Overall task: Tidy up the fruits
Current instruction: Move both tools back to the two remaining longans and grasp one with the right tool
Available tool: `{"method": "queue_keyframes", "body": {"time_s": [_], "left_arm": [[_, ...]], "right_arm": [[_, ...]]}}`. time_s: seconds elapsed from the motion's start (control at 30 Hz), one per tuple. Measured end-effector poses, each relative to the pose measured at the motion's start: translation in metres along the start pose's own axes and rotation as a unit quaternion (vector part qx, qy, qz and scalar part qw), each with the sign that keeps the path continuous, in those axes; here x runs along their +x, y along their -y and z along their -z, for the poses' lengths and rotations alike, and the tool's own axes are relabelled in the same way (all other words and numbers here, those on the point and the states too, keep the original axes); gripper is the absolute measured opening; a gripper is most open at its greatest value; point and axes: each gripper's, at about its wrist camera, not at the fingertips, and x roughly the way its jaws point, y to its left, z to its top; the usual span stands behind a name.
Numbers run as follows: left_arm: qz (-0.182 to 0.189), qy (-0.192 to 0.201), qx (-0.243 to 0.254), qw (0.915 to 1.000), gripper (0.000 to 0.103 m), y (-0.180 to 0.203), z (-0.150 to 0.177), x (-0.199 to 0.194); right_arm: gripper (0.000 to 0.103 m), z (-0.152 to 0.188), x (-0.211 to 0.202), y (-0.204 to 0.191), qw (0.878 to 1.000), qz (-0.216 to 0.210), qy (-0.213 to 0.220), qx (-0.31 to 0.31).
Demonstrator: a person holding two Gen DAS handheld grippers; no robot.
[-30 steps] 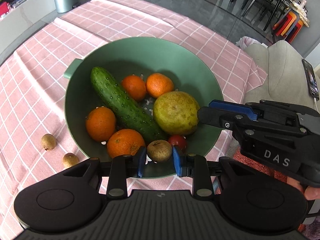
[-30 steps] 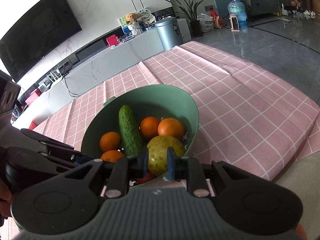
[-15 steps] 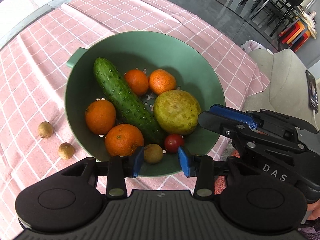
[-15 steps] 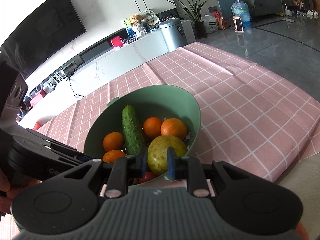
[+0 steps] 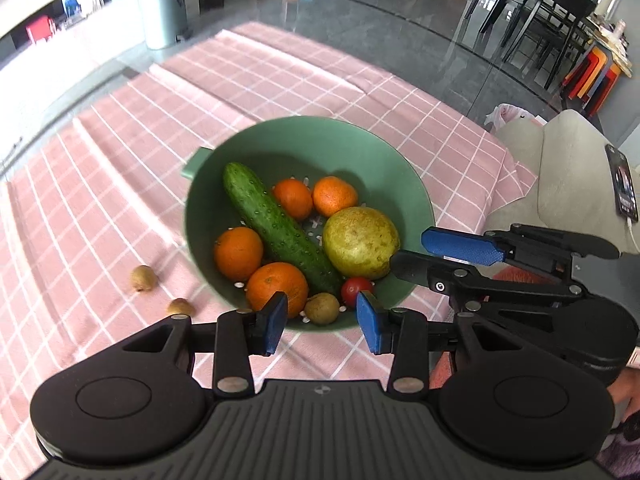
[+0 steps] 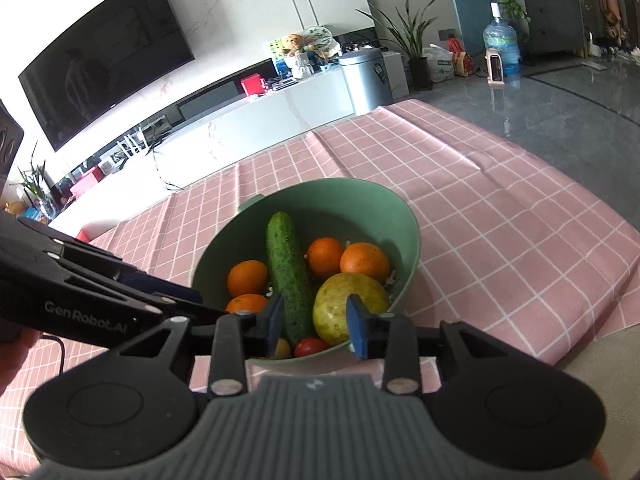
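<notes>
Fruits: most of them lie inside a green bowl (image 5: 416, 200) that stands on a pink checked tablecloth (image 5: 100, 220).
Bowl contents: four oranges, one cucumber (image 5: 276, 228), one large yellow-green fruit (image 5: 360, 242), one cherry tomato (image 5: 354, 288) and one small brown fruit (image 5: 322, 308).
Cucumber: it lies diagonally across the middle of the bowl, its far end near the bowl's handle side and its near end beside the tomato.
Oranges: two sit together at the far side, right of the cucumber (image 5: 294, 198) (image 5: 334, 196); two sit left of it, one mid-bowl (image 5: 238, 254) and one nearer the front (image 5: 276, 288).
Yellow-green fruit: it rests at the right of the bowl, touching the cucumber's side as far as can be told.
Small brown fruit in bowl: it sits at the near wall, between the front orange and the tomato.
Loose fruits: two more small brown ones lie on the cloth to the left of the bowl, apart from it (image 5: 143, 278) (image 5: 180, 306).
Left gripper (image 5: 322, 322): its blue-padded fingers stand apart and hold nothing, just above the bowl's near rim, with the small brown fruit seen in the gap.
Right gripper (image 6: 314, 322): its fingers are likewise spread and empty, at the bowl's near edge; in its own view the yellow-green fruit (image 6: 348, 308) and cucumber (image 6: 290, 276) show beyond them.
Bowl in right view: the green bowl (image 6: 412, 236) sits near the cloth's edge.
</notes>
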Motion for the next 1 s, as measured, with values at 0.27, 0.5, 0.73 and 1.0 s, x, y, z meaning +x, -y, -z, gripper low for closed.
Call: {"method": "queue_keyframes", "body": {"time_s": [0.27,0.5,0.73,1.0], "left_arm": [[-0.026,0.021,-0.006,0.9994,0.048,-0.014,0.034,-0.031],[-0.041,0.016,-0.041,0.9982,0.048,-0.043,0.068,-0.039],[-0.046,0.019,-0.057,0.9971,0.048,-0.070,0.081,-0.034],[-0.077,-0.007,-0.044,0.9960,0.048,-0.091,0.089,-0.005]], "right_arm": [[0.032,0.010,-0.012,-0.029,0.999,-0.034,-0.006,-0.042],[0.034,0.022,-0.011,-0.065,0.994,-0.074,-0.023,-0.079],[0.034,0.031,-0.001,-0.093,0.989,-0.068,-0.030,-0.129],[0.034,0.033,0.034,-0.126,0.972,-0.036,-0.042,-0.226]]}}
